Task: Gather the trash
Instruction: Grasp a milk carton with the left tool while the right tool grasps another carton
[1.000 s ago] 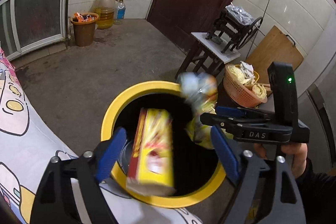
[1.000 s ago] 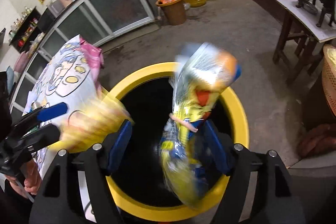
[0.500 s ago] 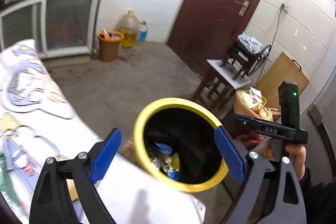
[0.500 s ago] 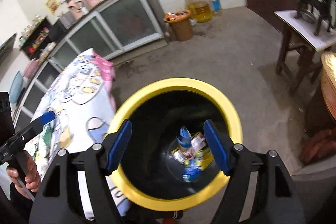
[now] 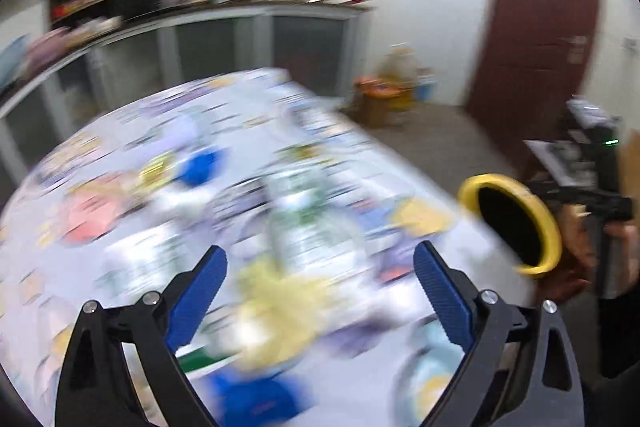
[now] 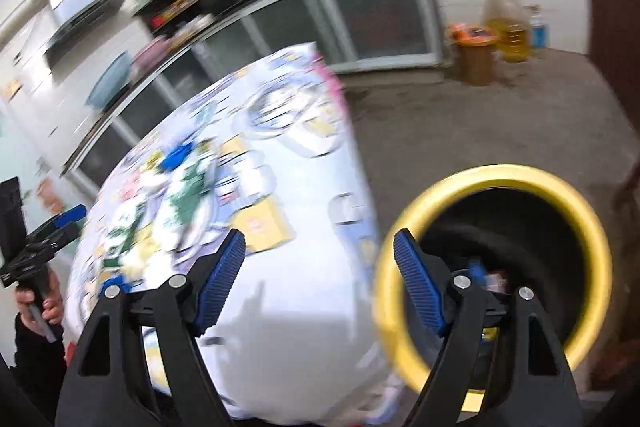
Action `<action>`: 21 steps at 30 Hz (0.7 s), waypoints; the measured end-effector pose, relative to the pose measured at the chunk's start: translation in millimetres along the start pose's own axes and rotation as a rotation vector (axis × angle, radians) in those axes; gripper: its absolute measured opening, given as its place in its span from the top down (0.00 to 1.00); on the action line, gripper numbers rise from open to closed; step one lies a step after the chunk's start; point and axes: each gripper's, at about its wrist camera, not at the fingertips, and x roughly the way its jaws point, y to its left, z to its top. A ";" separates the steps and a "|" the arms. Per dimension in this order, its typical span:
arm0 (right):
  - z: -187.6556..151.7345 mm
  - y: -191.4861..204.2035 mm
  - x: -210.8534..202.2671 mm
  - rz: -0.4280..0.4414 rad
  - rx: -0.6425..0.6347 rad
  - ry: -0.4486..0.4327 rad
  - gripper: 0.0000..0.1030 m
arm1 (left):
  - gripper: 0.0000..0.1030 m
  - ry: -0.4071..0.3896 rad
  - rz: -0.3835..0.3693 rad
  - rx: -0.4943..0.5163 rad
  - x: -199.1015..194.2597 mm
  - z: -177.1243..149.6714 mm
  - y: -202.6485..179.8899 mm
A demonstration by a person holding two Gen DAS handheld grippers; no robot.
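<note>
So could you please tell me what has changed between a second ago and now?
Both grippers let go: the yellow box and the snack bag dropped into the yellow-rimmed bin. The left gripper and right gripper, fingers just opening wider and empty, swung away toward the table. The bin stayed beside the table.

The table (image 5: 400, 187) is crowded: blurred wrappers and packets (image 5: 296, 227) lie across most of its patterned cloth, with a bare strip only along the near edge (image 6: 300, 327). Just beside that edge stands the yellow-rimmed bin (image 6: 500, 183), its mouth open and unblocked, some trash low inside. Beyond the bin the floor (image 6: 460, 131) is clear up to a brown bucket (image 6: 476, 59) and an oil jug (image 6: 508, 27) against the cabinets (image 6: 380, 11).
</note>
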 end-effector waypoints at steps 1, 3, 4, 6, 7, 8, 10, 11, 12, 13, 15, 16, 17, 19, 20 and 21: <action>1.6 12.0 9.6 0.016 -0.014 0.015 0.28 | 0.12 0.007 0.055 -0.016 -3.9 -6.0 15.8; 3.4 34.5 28.5 0.051 -0.037 0.052 0.27 | 0.12 0.041 0.116 -0.046 -7.1 -16.7 41.4; 2.9 43.2 36.5 0.068 -0.046 0.070 0.27 | 0.12 0.052 0.126 -0.059 -7.5 -22.8 51.9; 3.7 63.3 53.7 0.107 -0.071 0.107 0.25 | 0.10 0.062 0.148 -0.080 -7.5 -31.3 69.6; 4.7 74.7 63.7 0.122 -0.083 0.126 0.22 | 0.09 0.072 0.152 -0.086 -7.5 -35.7 76.3; 4.7 82.1 70.5 0.129 -0.089 0.141 0.20 | 0.09 0.083 0.160 -0.093 -5.6 -40.3 81.7; 8.8 95.9 88.4 0.156 -0.089 0.184 0.20 | 0.09 0.107 0.170 -0.117 -1.3 -43.7 92.6; 9.0 98.1 92.6 0.166 -0.086 0.196 0.20 | 0.09 0.115 0.171 -0.130 1.6 -44.4 95.9; 11.7 102.1 98.7 0.176 -0.082 0.211 0.19 | 0.09 0.123 0.172 -0.143 4.1 -45.2 98.3; 15.7 107.7 108.3 0.188 -0.073 0.237 0.18 | 0.09 0.130 0.181 -0.155 7.7 -44.1 101.9; 20.2 114.6 122.1 0.209 -0.049 0.270 0.17 | 0.09 0.141 0.189 -0.158 16.3 -42.6 106.1; 23.0 117.3 127.7 0.222 -0.039 0.287 0.17 | 0.09 0.151 0.199 -0.151 21.2 -39.4 106.1; 21.5 120.6 130.5 0.229 -0.035 0.295 0.17 | 0.09 0.156 0.212 -0.141 26.0 -35.9 105.1; 27.2 131.5 141.3 0.237 -0.047 0.322 0.17 | 0.09 0.165 0.217 -0.127 35.3 -30.4 103.1; 29.5 133.9 144.0 0.237 -0.048 0.329 0.17 | 0.09 0.175 0.215 -0.127 40.2 -28.8 103.7; 32.9 138.2 150.1 0.237 -0.044 0.344 0.17 | 0.09 0.182 0.214 -0.128 44.4 -26.6 103.5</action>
